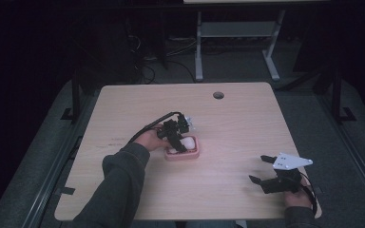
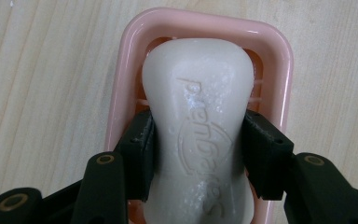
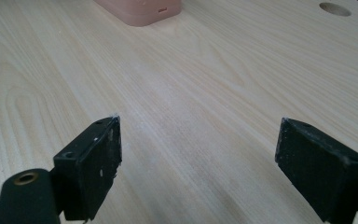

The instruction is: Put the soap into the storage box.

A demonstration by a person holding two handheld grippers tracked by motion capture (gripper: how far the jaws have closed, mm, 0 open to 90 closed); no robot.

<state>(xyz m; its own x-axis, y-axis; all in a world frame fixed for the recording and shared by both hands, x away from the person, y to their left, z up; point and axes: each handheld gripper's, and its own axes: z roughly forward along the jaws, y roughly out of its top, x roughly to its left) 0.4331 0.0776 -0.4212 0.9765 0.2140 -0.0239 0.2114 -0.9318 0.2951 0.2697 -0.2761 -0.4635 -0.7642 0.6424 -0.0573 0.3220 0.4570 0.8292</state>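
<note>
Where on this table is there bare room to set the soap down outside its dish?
Bare wood lies between the pink soap dish and the right gripper, and along the far edge around the round hole. It is crowded only at the dish, where the left gripper clamps the soap.

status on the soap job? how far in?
Done: left hand-held gripper is clamped on the white soap bar. In hand: the bar sits in the pink soap dish. Left: whichever way it's going. Right hand-held gripper waits open over bare table.

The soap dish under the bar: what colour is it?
Pale pink. The soap dish shows best in the left gripper view, around the white soap bar.
</note>
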